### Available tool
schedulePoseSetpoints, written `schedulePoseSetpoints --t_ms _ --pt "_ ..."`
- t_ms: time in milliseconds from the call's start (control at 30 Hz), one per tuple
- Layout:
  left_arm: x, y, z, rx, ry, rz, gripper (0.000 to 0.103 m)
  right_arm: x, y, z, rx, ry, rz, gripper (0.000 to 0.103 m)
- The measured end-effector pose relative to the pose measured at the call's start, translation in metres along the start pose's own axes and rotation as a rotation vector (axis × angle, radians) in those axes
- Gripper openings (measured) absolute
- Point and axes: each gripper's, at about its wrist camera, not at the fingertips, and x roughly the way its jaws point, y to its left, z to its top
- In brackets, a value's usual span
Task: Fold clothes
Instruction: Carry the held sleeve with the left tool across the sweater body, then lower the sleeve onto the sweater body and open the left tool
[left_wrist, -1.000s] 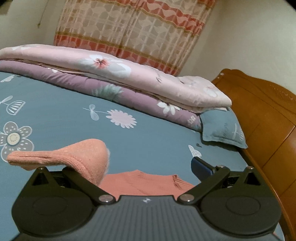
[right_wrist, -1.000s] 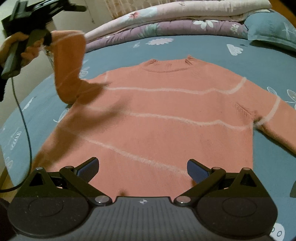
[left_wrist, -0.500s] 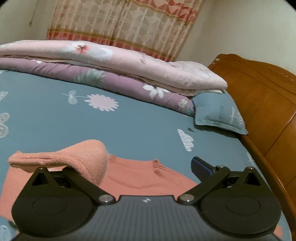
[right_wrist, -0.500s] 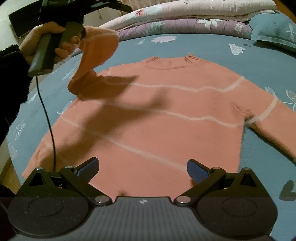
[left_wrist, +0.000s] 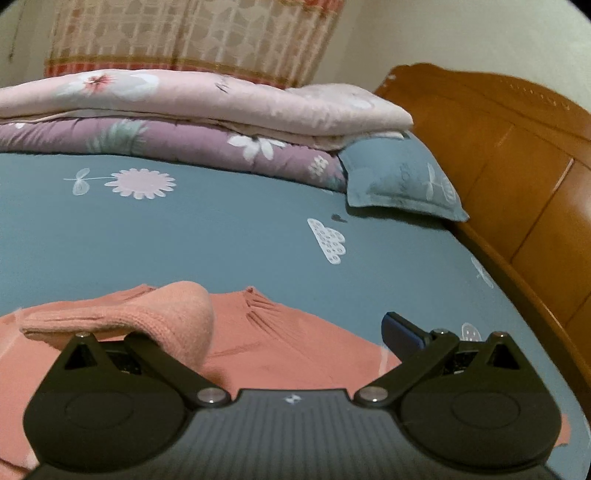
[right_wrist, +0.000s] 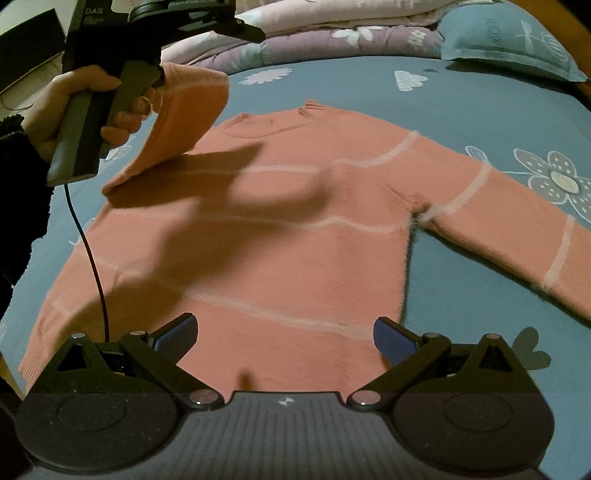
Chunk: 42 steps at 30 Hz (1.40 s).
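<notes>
Left gripper (left_wrist: 295, 332) jaws apart, sweater sleeve (left_wrist: 147, 317) draped over left finger; sweater (left_wrist: 288, 347) flat on blue bedsheet (left_wrist: 221, 236).

A blue bedsheet (left_wrist: 229, 229) printed with white flowers and clouds covers the bed. At twelve o'clock lie two folded quilts, a pink one (left_wrist: 207, 99) on a purple one (left_wrist: 166, 142). A blue pillow (left_wrist: 399, 181) sits at one o'clock beside the wooden headboard (left_wrist: 517, 147); a patterned curtain (left_wrist: 192, 37) hangs behind.
</notes>
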Motion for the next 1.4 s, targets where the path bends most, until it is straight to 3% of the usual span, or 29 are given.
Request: schedulePoseSetpoints --t_ms 133,267,533,633,767,933,1000,1200,1400 --pt "0.008 -0.009 -0.003 0.057 0.003 0.018 0.102 0.001 -0.001 0.004 0.01 -0.002 -0.012 0.103" --pt "0.024 -0.024 -0.018 0.209 0.039 0.077 0.102 0.004 0.0 0.006 0.01 0.008 -0.022 0.103" --pt "0.062 -0.058 -0.066 0.517 0.235 0.123 0.102 0.008 -0.003 0.007 0.026 0.02 -0.036 0.103" --pt "0.065 -0.064 -0.074 0.559 0.281 0.127 0.102 0.007 -0.006 0.006 0.044 0.016 -0.039 0.103" --pt "0.068 -0.079 -0.086 0.735 0.325 0.195 0.102 0.007 -0.01 0.004 0.066 0.014 -0.043 0.103" --pt "0.072 -0.094 -0.101 0.918 0.378 0.222 0.102 0.008 -0.014 0.002 0.081 0.006 -0.039 0.103" --pt "0.071 -0.095 -0.101 0.928 0.384 0.205 0.102 0.008 -0.015 0.001 0.087 0.001 -0.037 0.103" --pt "0.052 -0.091 -0.084 0.803 0.359 0.111 0.102 0.004 -0.019 -0.001 0.102 -0.012 -0.043 0.103" --pt "0.0 -0.045 -0.071 0.541 0.319 -0.03 0.102 -0.004 -0.021 -0.001 0.113 -0.036 -0.048 0.103"
